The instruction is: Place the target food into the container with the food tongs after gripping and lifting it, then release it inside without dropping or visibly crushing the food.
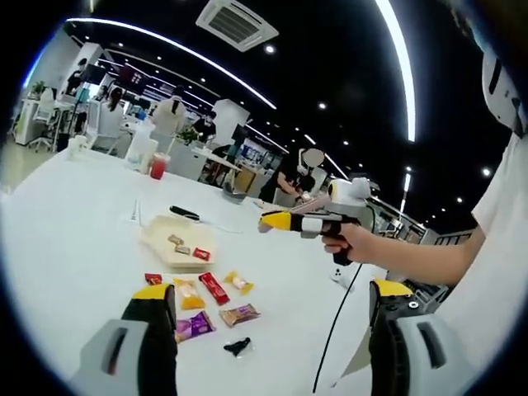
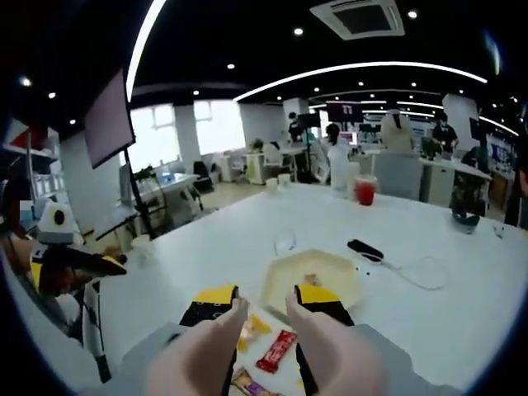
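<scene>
On the white bench (image 1: 74, 247) your snack packets are lying loose in a cluster near the cream container (image 1: 177, 239): a red bar packet (image 1: 214, 288), a yellow packet (image 1: 189, 294), a purple packet (image 1: 195, 325) and a brown packet (image 1: 239, 314). Print on them is too small to read. A few small wrapped pieces are sitting inside the container already. A small black clip (image 1: 238, 346) is lying just beside the brown packet. You are holding the left tool (image 1: 272, 301) above the bench, jaws spread wide, gripping nothing. Your right tool (image 2: 266, 299) is hovering over the red bar packet (image 2: 277, 351), jaws set apart and empty, with the container (image 2: 285, 276) just beyond. A red drink cup (image 2: 365, 190) is standing at the far end.
</scene>
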`<state>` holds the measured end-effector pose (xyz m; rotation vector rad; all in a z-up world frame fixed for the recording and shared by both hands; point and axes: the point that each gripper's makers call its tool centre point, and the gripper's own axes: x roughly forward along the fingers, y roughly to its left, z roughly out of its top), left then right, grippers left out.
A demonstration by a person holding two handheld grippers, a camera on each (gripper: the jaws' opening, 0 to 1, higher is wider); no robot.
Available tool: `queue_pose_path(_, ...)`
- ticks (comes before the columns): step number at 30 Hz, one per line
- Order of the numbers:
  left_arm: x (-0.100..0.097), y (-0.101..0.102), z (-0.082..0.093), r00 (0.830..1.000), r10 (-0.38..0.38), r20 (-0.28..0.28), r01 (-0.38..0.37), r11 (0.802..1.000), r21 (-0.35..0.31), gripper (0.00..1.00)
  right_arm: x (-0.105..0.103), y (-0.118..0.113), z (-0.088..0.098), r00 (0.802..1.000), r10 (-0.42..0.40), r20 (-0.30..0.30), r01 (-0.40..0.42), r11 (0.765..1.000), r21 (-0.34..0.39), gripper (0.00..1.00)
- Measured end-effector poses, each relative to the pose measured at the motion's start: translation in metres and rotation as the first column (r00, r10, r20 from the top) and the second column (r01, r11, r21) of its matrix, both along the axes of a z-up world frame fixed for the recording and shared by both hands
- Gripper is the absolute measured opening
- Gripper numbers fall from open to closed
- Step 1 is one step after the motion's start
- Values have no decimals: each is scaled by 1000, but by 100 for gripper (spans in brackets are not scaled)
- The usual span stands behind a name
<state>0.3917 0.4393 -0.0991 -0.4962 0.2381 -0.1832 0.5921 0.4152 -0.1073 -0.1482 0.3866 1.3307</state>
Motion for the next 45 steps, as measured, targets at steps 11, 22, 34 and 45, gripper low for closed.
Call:
queue_pose_path(11, -1, -3, -2, 1000, -16, 5, 16, 1000, 7, 99, -8, -8, -6, 1000, -4, -17, 4, 1000, -12, 26)
queue_pose_path(22, -3, -3, -2, 1000, 1, 20, -1, 1000, -5, 99, -11, -8, -7, 1000, 4, -13, -4, 1000, -13, 26)
queue_pose_path(34, -9, -3, -6, 1000, 7, 4, -7, 1000, -4, 99, -26, -9, -20, 999, 18, -43, -19, 1000, -18, 26)
queue_pose_path(45, -10, -7, -9, 1000, 6, -10, -6, 1000, -6, 99, -39, -11, -26, 998, 32, -61, -33, 999, -18, 26)
